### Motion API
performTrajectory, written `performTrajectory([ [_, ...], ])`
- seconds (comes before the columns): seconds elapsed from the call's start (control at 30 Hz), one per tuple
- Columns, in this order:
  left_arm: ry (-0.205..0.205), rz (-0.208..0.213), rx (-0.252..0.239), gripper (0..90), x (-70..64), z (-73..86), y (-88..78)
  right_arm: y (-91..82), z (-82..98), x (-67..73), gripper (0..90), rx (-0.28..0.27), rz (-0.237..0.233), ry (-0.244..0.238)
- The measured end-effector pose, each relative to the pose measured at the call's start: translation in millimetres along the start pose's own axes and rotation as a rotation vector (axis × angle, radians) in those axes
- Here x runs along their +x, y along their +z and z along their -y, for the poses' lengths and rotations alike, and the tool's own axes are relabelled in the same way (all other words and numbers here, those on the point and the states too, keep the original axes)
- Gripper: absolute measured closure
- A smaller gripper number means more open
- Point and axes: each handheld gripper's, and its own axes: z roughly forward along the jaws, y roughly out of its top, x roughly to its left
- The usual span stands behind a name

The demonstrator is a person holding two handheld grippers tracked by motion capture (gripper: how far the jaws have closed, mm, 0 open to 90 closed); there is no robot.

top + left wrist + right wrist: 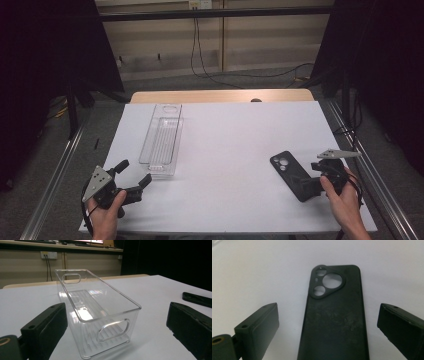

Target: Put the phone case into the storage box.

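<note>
Looking down from the high view, the right tongs (314,183) sit at the near end of a black phone case (292,175) lying flat, back up, on the white bench (235,135), their jaws spread; the left tongs (134,176), also spread, point at the near end of a clear plastic bin (161,141), holding nothing. Seen from the left gripper view, the bin (96,312) stands upright just ahead between the jaws, rigid and probably slick, best taken by its thin end wall at the handle slot. From the right gripper view, the case (335,320) lies between the wide-open jaws, untouched; it looks light, thin and somewhat flexible, so pinching across its long edges seems safest.
</note>
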Motion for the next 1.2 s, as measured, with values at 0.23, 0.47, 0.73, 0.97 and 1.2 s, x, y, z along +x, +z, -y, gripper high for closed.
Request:
performTrajectory([
  [0.23,0.004,0.000,0.007,3.5,1.1,0.4,-0.4,18.6,-10.3,-5.3,3.2,0.111,-0.040,-0.031],
  [0.47,0.002,-0.001,0.008,3.4,1.3,0.6,-0.9,31.2,-18.4,-4.8,3.4,0.198,-0.002,-0.065],
  [0.73,0.001,0.001,0.007,3.4,1.2,0.7,-0.5,42.4,-24.5,-5.7,7.5,0.290,0.016,-0.086],
  [0.97,-0.007,-0.002,0.002,3.4,1.5,0.9,-1.6,49.6,-27.3,-4.5,7.8,0.346,0.021,-0.095],
  [1.2,-0.003,0.000,0.004,3.4,1.2,0.6,-1.7,53.1,-26.5,-0.7,3.2,0.363,0.037,-0.113],
])
